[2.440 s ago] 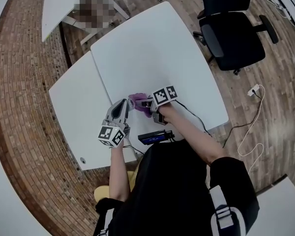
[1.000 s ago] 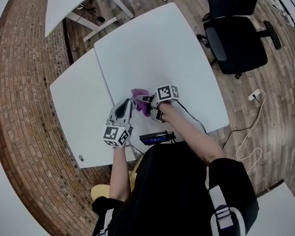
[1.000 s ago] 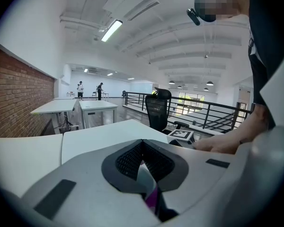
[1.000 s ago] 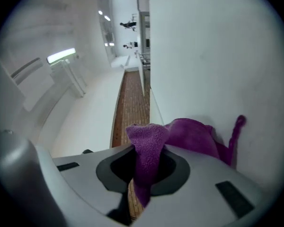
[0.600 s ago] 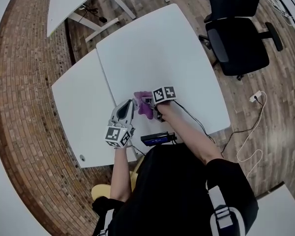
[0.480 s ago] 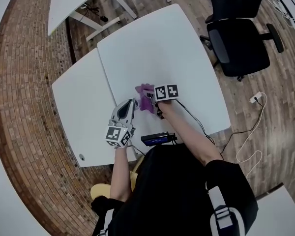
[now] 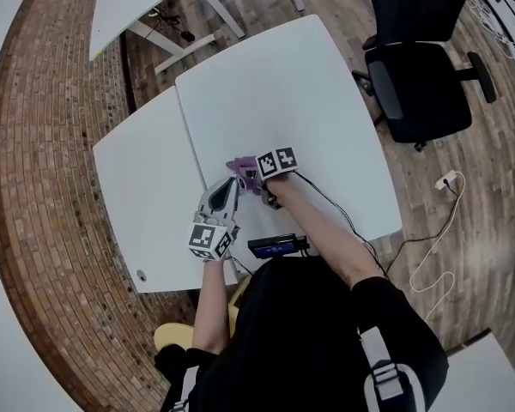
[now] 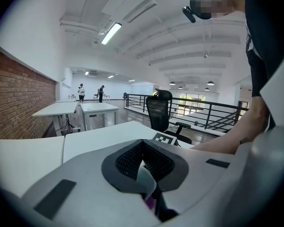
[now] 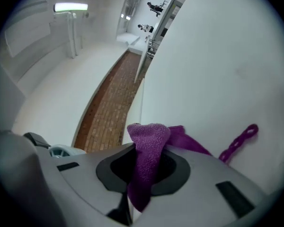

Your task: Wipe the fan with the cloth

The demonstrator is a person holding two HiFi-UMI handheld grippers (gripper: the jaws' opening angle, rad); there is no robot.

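Right gripper [image 7: 254,177]: shut tight on purple cloth [image 9: 149,148], bunched up between the jaws, low over white worktop [image 7: 283,84]. Left gripper [image 7: 233,181]: closed on thin pale part of fan [image 8: 146,178], tips just beside cloth. Purple chain strap [image 9: 237,143] on worktop nearby.

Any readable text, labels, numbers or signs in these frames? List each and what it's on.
No readable text.
Cubes on the left gripper and right gripper: black-and-white square marker patterns only, no letters or digits.
Dark device close to the person's body: blue lit strip, too small to read.
Purple cloth and white table: no print visible.
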